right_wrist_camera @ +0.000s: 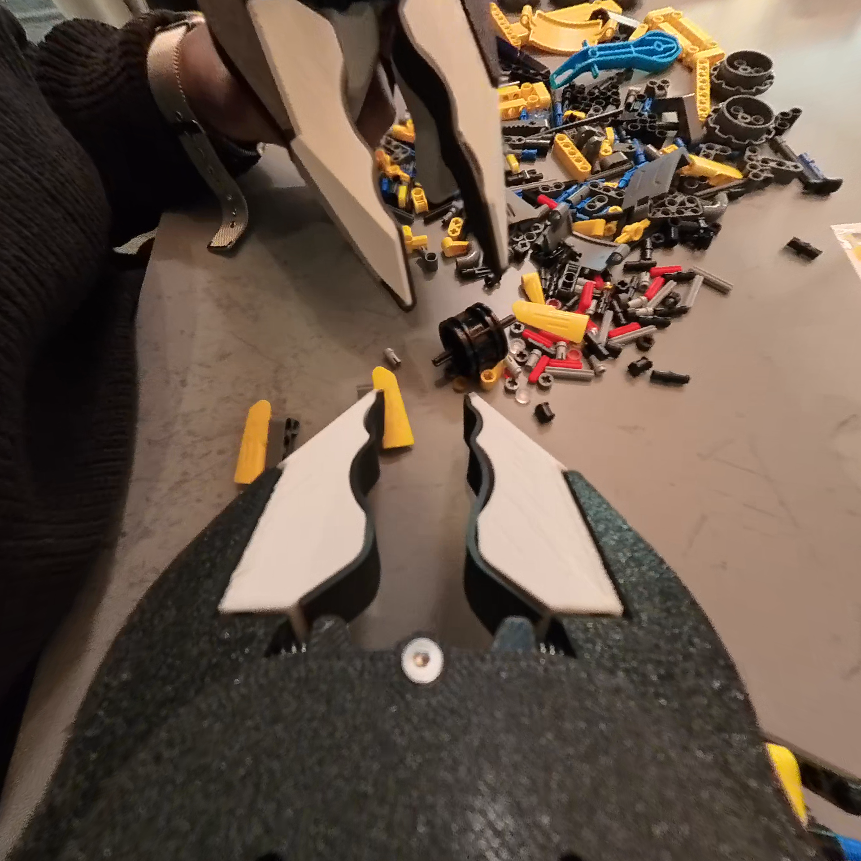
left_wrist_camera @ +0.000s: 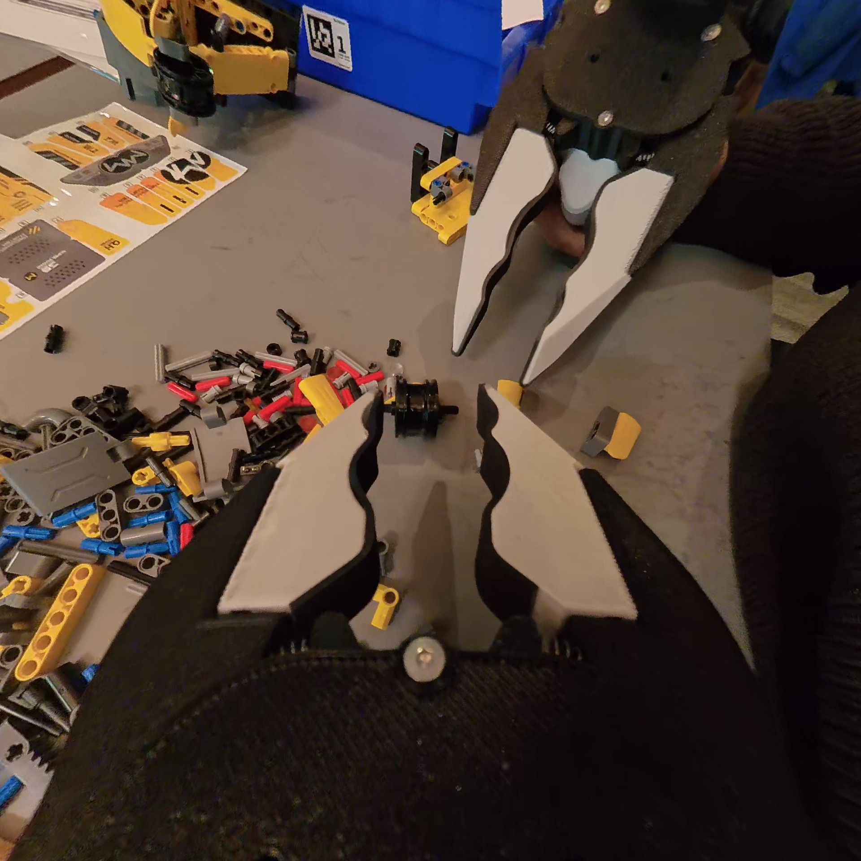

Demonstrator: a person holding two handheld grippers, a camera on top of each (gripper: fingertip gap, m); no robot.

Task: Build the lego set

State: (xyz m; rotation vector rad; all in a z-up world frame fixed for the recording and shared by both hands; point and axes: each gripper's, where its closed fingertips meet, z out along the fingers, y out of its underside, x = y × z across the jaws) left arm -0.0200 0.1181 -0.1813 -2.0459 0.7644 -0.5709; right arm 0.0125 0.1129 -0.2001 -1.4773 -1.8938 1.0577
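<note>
A: Left tongs [left_wrist_camera: 431, 396] are standing apart, holding nothing, with a black ribbed wheel hub [left_wrist_camera: 416, 409] lying in the gap just past the tips, a thin axle sticking out of its side.

B: Right tongs [right_wrist_camera: 421, 398]?

A: Also apart and empty, hovering over bare grey surface [right_wrist_camera: 675, 489]. One yellow tapered panel [right_wrist_camera: 393, 410] is lying against the inner edge of their left finger; a second [right_wrist_camera: 253, 441] is resting outside it.

B: Open room?

A: The matte, scuffed surface is lying free to the right of the hub in the right wrist view. The loose pile of small plastic building parts [left_wrist_camera: 140, 466] is crowding the hub's far side: red, blue, black and grey pins, yellow beams, too many to count.

B: Edges?

A: A blue bin [left_wrist_camera: 410, 51] is bounding the far side, two sticker sheets [left_wrist_camera: 126, 186] are lying flat at left, and a grey-and-yellow block [left_wrist_camera: 612, 433] is sitting alone.
</note>
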